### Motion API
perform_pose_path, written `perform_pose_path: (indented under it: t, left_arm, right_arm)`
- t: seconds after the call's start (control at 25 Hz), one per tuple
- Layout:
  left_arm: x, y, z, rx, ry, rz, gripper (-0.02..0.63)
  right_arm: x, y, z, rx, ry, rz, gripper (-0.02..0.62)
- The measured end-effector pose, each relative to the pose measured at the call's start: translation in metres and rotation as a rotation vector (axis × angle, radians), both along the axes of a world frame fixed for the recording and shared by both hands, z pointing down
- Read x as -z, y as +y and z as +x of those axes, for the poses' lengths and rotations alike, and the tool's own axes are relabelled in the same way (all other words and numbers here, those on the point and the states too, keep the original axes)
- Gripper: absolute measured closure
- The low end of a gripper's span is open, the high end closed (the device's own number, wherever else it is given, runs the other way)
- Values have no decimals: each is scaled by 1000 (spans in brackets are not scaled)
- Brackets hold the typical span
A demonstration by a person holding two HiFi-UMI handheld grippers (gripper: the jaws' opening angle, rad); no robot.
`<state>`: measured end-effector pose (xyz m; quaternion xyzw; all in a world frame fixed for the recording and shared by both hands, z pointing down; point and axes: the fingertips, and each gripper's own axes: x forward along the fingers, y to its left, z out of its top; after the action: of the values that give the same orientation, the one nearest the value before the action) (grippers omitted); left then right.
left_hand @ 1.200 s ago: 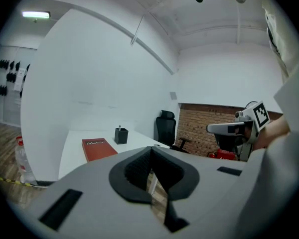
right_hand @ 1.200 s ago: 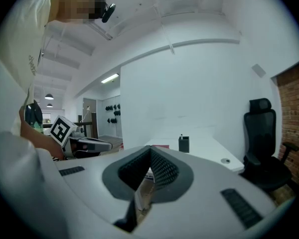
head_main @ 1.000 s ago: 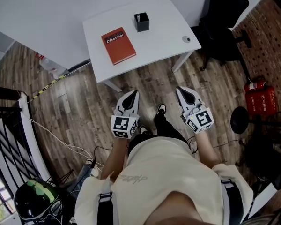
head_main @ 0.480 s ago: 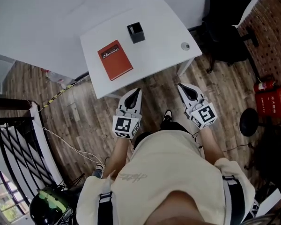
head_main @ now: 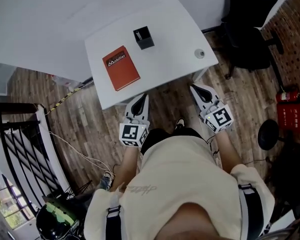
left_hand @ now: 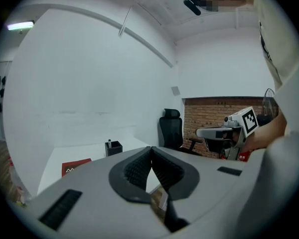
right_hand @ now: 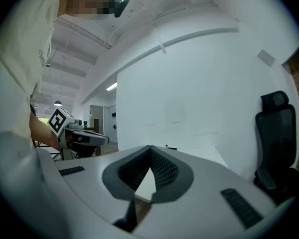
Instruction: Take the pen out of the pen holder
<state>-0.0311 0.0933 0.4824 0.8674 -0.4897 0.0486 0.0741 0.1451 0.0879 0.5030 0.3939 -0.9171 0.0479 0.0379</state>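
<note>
Clearly the holder lies straight ahead of the left gripper, well apart, and ahead-left of the farther right gripper. The pen stands upright in it. Both grippers point forward near the table edge, jaws pressed together, empty.

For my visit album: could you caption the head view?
Person faces white table bearing pen holder and red book; left tongs and right tongs shut, empty.
</note>
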Motion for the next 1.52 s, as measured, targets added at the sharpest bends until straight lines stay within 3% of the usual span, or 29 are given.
perform_pose_path:
  t: [0.52, 0.92, 1.24, 1.52]
  left_arm:
    - [-17, -64, -22, 11, 10, -50, 588]
    - [2, -162, -52, -26, 47, 3, 588]
    - [-7, -199, -79, -63, 36, 1, 588]
    - [-7, -221, -88, -62, 63, 15, 588]
  right_arm:
    - [-6, -61, -22, 17, 11, -28, 588]
    - [18, -147, -63, 11, 62, -3, 588]
    - [28, -182, -107, 6, 108, 14, 588]
    - [23, -198, -111, -13, 130, -20, 588]
